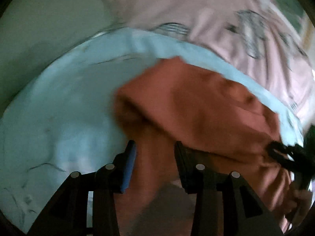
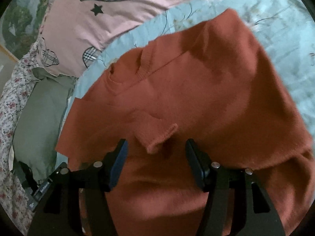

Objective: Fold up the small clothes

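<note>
With both grippers' jaws apart above the rust-orange knitted sweater (image 2: 196, 90), closing too shallow could snag one layer, skewing the fold.

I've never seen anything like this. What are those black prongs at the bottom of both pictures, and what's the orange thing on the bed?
The prongs are two-finger grippers that a person holds, one per hand, each with a camera looking along its fingers. One picture comes from the left gripper, the other from the right gripper. Both stand open over a rust-orange sweater, gripping nothing. The sweater lies on a light blue sheet, with a pink pillow behind it. The left picture is blurred.
</note>
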`<action>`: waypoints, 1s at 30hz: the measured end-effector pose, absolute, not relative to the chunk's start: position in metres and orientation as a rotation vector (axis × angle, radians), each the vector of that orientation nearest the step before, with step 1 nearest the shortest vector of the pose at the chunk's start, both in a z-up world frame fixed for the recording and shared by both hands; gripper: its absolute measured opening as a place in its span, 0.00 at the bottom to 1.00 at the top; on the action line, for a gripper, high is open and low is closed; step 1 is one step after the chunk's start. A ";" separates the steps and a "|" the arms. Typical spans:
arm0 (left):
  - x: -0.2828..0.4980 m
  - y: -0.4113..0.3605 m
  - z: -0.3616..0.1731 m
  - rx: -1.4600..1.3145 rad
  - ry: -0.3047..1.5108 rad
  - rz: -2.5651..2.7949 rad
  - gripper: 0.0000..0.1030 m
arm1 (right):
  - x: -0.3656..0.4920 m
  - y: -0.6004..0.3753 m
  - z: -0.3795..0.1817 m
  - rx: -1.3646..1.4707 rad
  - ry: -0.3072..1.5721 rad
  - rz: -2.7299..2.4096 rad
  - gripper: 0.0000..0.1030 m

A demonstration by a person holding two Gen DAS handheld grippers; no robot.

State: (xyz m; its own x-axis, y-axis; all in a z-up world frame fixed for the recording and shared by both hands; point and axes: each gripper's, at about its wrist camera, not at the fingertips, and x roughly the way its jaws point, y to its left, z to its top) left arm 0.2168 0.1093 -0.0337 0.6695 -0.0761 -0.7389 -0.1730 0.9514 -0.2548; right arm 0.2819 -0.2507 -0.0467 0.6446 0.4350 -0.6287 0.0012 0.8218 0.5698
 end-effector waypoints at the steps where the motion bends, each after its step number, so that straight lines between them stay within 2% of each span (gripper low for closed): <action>1: 0.220 0.119 -0.038 -0.334 0.855 0.078 0.39 | 0.286 -0.248 -0.047 0.564 0.841 0.275 0.59; 2: 0.225 0.126 -0.043 -0.348 0.870 0.099 0.39 | 0.289 -0.245 -0.046 0.558 0.836 0.293 0.47; 3: 0.229 0.130 -0.047 -0.358 0.880 0.109 0.39 | 0.290 -0.241 -0.043 0.547 0.832 0.305 0.24; 4: 0.234 0.132 -0.051 -0.367 0.893 0.111 0.39 | 0.290 -0.240 -0.039 0.536 0.828 0.307 0.16; 6: 0.243 0.128 -0.058 -0.358 0.913 0.115 0.39 | 0.285 -0.244 -0.025 0.524 0.791 0.316 0.07; 12: 0.258 0.116 -0.060 -0.289 0.903 0.135 0.39 | 0.259 -0.297 0.018 0.512 0.661 0.210 0.02; 19: 0.254 0.113 -0.060 -0.274 0.878 0.135 0.39 | 0.256 -0.328 -0.008 0.585 0.742 0.159 0.03; 20: 0.254 0.114 -0.061 -0.275 0.877 0.132 0.39 | 0.258 -0.321 -0.013 0.587 0.762 0.174 0.10; 21: 0.254 0.114 -0.060 -0.278 0.878 0.131 0.39 | 0.260 -0.311 -0.017 0.580 0.780 0.200 0.33; 22: 0.254 0.115 -0.060 -0.280 0.880 0.129 0.39 | 0.260 -0.303 -0.019 0.572 0.788 0.220 0.52; 23: 0.254 0.116 -0.059 -0.279 0.882 0.127 0.39 | 0.261 -0.292 -0.022 0.560 0.789 0.237 0.77; 25: 0.256 0.116 -0.059 -0.274 0.886 0.124 0.39 | 0.262 -0.274 -0.026 0.526 0.787 0.264 0.79; 28: 0.258 0.114 -0.058 -0.262 0.891 0.127 0.38 | 0.276 -0.251 -0.037 0.495 0.834 0.299 0.69; 29: 0.259 0.113 -0.058 -0.260 0.891 0.128 0.38 | 0.281 -0.244 -0.040 0.479 0.850 0.297 0.51; 30: 0.261 0.113 -0.057 -0.259 0.892 0.128 0.38 | 0.287 -0.240 -0.044 0.477 0.871 0.306 0.23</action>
